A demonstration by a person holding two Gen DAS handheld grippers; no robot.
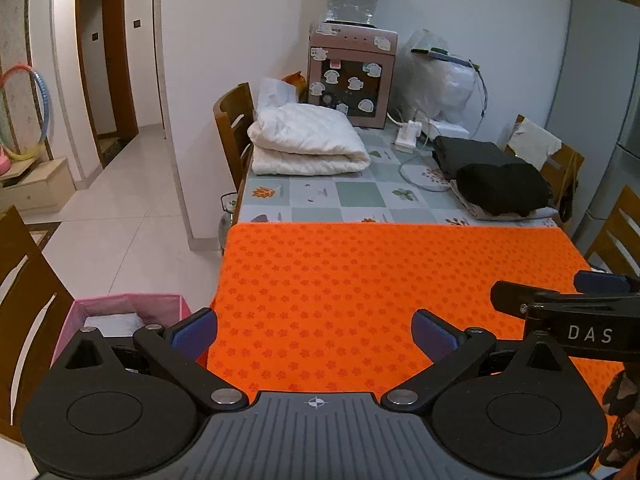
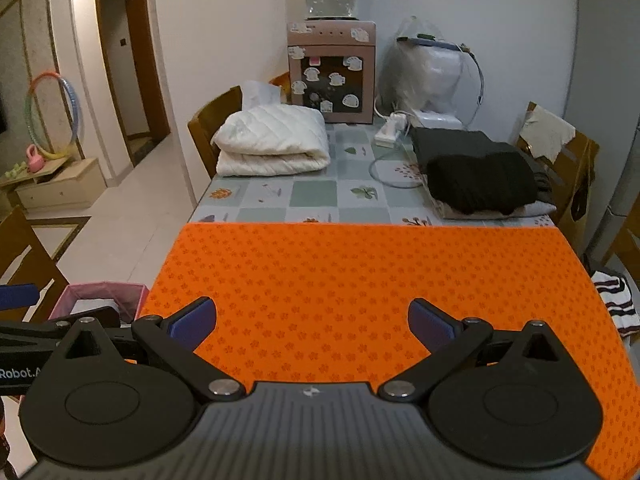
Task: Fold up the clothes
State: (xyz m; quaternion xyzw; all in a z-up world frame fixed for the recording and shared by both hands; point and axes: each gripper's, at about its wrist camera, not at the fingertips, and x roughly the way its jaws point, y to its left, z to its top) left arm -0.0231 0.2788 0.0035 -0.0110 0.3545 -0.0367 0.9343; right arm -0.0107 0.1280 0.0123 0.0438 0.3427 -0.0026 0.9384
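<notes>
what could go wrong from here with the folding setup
1. The power strip and its looping cable lie right beside the folded dark clothes; a reach there could snag the cable.
2. Both grippers, left and right, are open and empty close together over the orange mat, so they might collide.
3. The striped garment hangs off the mat's right edge and may slip off.
</notes>
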